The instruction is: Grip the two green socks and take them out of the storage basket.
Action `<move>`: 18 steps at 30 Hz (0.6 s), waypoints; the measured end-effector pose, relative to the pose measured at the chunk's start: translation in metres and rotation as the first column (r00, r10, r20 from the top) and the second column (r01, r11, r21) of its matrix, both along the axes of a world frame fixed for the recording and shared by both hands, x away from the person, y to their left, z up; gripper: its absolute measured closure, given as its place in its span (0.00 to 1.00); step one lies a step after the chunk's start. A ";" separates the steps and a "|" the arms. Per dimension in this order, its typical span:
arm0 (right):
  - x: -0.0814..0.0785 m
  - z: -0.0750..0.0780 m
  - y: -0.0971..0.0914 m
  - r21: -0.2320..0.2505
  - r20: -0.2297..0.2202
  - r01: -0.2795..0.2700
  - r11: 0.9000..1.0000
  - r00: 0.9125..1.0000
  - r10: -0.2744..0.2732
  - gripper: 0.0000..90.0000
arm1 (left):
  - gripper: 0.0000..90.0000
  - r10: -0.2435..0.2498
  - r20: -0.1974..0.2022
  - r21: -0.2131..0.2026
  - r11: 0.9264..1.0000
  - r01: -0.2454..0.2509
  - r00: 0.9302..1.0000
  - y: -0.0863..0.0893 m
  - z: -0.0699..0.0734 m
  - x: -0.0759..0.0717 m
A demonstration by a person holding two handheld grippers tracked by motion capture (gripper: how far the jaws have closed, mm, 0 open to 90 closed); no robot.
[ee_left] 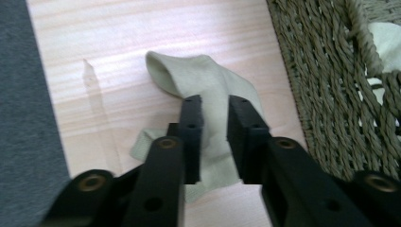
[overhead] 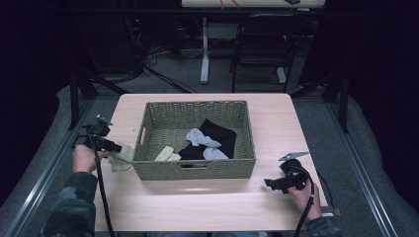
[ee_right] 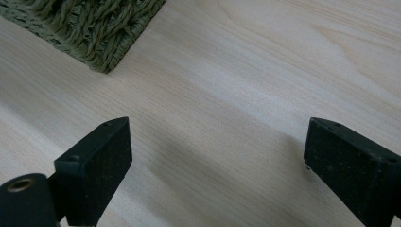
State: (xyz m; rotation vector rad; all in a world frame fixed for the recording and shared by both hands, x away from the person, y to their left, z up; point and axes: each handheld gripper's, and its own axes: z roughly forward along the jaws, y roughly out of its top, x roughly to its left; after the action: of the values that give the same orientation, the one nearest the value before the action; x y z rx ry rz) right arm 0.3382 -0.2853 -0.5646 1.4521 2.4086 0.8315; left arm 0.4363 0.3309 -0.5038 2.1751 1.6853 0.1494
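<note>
We count one woven basket (overhead: 195,168) at the middle of the table (overhead: 207,202), holding two grey socks (overhead: 200,137), one black garment (overhead: 220,133) and one cream sock (overhead: 167,154). A second cream sock (ee_left: 208,94) lies on the table just outside the basket's left wall, near the left edge. Our left gripper (ee_left: 215,118) sits over it, jaws narrowed around a fold of this sock. Our right gripper (ee_right: 217,161) hovers near the front right corner, jaws wide and empty, well apart from the basket.

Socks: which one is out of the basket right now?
The cream sock beside the basket's left wall, on the table between the left gripper's jaws. The other socks lie inside the basket.
</note>
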 end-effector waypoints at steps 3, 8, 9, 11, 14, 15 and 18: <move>0.000 0.000 0.000 0.002 0.000 0.000 1.000 1.000 0.000 0.09 | 0.57 0.011 0.009 -0.008 1.000 -0.011 1.000 0.002 0.002 -0.003; 0.000 0.001 0.000 -0.017 -0.011 -0.010 1.000 1.000 0.010 0.09 | 0.36 0.019 0.041 -0.021 1.000 -0.018 0.999 0.006 0.013 -0.010; 0.000 0.001 0.000 -0.017 -0.011 -0.010 1.000 1.000 0.010 0.09 | 0.34 0.019 0.041 -0.021 1.000 -0.018 0.999 0.006 0.013 -0.010; 0.000 0.000 0.000 -0.014 -0.004 -0.005 1.000 1.000 0.005 0.09 | 0.31 0.021 0.054 -0.025 1.000 -0.020 0.998 0.007 0.018 -0.012; 0.000 0.000 0.000 -0.015 -0.003 -0.004 1.000 1.000 0.004 0.09 | 0.23 0.025 0.084 -0.026 0.999 -0.023 0.996 0.008 0.030 -0.015; 0.000 0.000 0.000 -0.014 -0.004 -0.004 1.000 1.000 0.004 0.09 | 0.22 0.025 0.084 -0.026 0.999 -0.023 0.996 0.008 0.030 -0.015; 0.000 0.000 0.001 -0.006 -0.001 -0.001 1.000 1.000 0.001 0.09 | 0.19 0.025 0.122 -0.025 0.999 -0.022 0.992 0.004 0.046 -0.017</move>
State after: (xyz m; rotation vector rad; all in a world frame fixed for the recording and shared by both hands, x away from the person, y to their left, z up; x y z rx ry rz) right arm 0.3382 -0.2847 -0.5645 1.4491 2.4106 0.8237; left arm 0.4194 0.3354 -0.4577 2.0850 1.6364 0.2619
